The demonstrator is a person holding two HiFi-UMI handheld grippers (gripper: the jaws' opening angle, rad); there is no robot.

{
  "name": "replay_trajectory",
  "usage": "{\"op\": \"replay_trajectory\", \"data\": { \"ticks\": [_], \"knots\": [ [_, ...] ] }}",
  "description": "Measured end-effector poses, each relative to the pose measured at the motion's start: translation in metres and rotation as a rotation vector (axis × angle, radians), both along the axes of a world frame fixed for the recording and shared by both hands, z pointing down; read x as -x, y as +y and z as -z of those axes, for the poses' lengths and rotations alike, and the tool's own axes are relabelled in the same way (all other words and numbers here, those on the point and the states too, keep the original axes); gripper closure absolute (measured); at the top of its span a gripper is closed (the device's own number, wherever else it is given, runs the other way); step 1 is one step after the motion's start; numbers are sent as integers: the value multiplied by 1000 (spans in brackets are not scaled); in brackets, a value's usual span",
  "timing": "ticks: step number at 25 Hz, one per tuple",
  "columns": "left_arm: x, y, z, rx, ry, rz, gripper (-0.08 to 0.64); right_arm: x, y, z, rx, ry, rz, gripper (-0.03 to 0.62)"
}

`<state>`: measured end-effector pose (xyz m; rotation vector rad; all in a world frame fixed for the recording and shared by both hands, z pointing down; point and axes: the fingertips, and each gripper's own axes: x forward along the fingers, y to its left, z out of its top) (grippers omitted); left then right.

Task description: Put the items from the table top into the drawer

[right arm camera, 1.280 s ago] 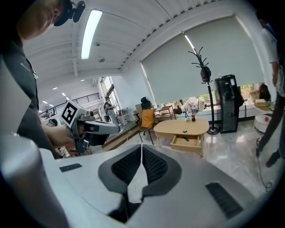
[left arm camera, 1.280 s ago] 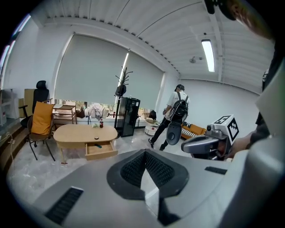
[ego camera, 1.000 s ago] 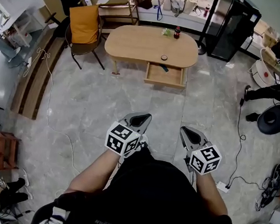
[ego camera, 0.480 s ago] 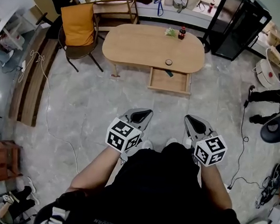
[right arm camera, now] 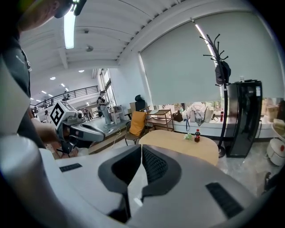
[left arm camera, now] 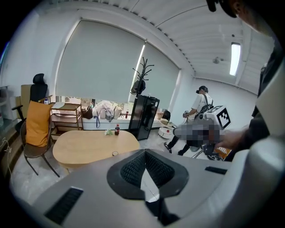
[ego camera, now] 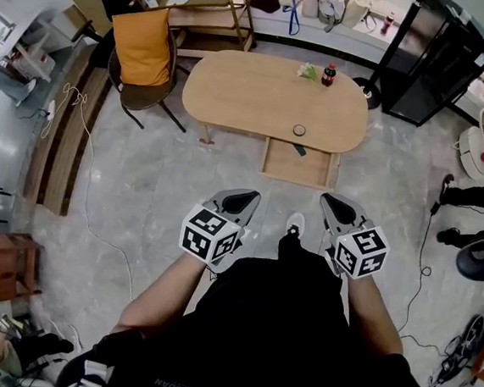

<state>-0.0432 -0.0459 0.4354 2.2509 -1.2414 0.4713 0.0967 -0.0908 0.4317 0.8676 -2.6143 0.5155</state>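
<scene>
3 items lie before me on the oval wooden table (ego camera: 251,96): an upright cola bottle (ego camera: 328,74) just beside a green bundle (ego camera: 307,70), far right; a small round tin (ego camera: 299,130) at the near edge, above the open drawer (ego camera: 300,167).

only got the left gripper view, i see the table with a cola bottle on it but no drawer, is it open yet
Observer: Yes. In the head view the drawer is pulled out from the near side of the table.
Operator: anything in it
Observer: One small dark item lies near its back edge; I cannot tell what it is.
Operator: and the right claw, holding something
Observer: No. In the right gripper view the right claw has its jaws together with nothing between them.
</scene>
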Motion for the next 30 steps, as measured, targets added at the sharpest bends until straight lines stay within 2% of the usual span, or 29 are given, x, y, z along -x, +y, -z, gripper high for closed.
{"op": "replay_trajectory", "data": {
  "ticks": [4, 8, 11, 16, 22, 26, 30],
  "knots": [
    [-4, -64, 7, 3, -3, 39, 560, -3, -61, -5, -4, 1, 37, 588],
    [-17, -108, 10, 6, -23, 60, 560, -11, -100, -18, 3, 24, 88, 588],
    [-22, -130, 5, 7, -56, 77, 560, -15, -122, -37, 16, 44, 119, 588],
    [-21, -148, -10, 53, -74, 93, 560, -8, -145, -60, 52, 54, 150, 588],
    [4, -173, -25, 101, -67, 129, 560, 13, -169, -82, 81, 91, 184, 588],
    [28, -196, -36, 108, -79, 116, 560, 34, -188, -101, 78, 143, 190, 588],
    [53, -223, -56, 145, -88, 62, 560, 59, -210, -133, 68, 245, 191, 588]
  ]
}}
